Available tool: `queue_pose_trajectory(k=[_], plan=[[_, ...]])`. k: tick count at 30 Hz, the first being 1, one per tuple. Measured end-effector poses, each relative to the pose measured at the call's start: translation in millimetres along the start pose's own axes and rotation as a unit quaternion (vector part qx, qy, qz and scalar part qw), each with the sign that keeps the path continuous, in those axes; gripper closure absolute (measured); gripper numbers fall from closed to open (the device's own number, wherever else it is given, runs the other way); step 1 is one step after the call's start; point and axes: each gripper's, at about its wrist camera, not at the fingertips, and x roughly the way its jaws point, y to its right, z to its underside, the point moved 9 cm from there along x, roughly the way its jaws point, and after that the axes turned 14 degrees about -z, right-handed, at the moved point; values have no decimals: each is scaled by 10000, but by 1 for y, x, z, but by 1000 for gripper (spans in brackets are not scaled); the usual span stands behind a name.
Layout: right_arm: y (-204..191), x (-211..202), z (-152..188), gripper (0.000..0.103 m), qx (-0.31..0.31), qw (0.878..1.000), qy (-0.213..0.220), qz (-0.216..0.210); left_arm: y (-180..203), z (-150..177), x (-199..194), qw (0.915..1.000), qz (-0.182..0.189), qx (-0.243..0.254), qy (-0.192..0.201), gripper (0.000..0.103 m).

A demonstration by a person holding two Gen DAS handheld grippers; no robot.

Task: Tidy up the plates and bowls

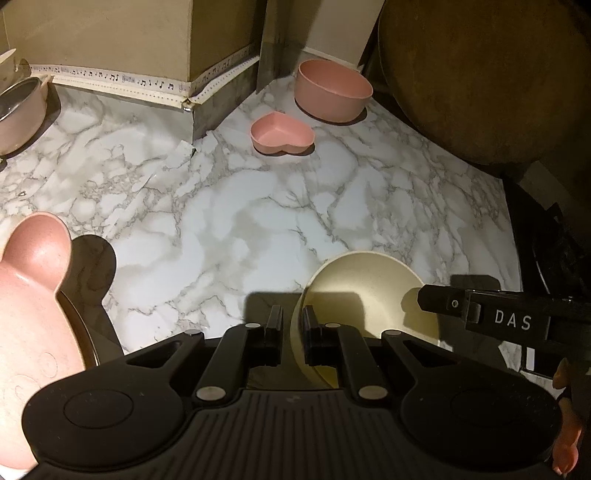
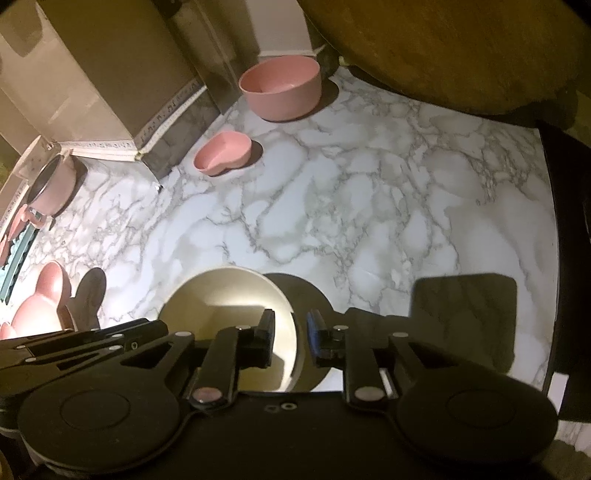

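grippers shared 1 cream bowl (image 1: 364,295) near the marble counter's (image 1: 240,221) front edge: left gripper (image 1: 292,325) and right gripper (image 2: 291,328) each straddled its rim, seemingly clenched, apparently steadying it for carrying toward the pink bowls (image 1: 332,92).

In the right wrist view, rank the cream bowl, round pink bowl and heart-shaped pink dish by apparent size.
1. cream bowl, though it is nearest the camera, so this is unsure.
2. round pink bowl.
3. heart-shaped pink dish, clearly smallest.

Marble-patterned countertop (image 1: 258,206), beige wall (image 1: 110,33)
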Motion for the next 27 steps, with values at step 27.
queue_pose_trajectory(k=[27], plan=[[-22, -30, -60, 43, -462, 9961, 691, -293, 5, -67, -25, 9961, 142, 135, 865, 92]])
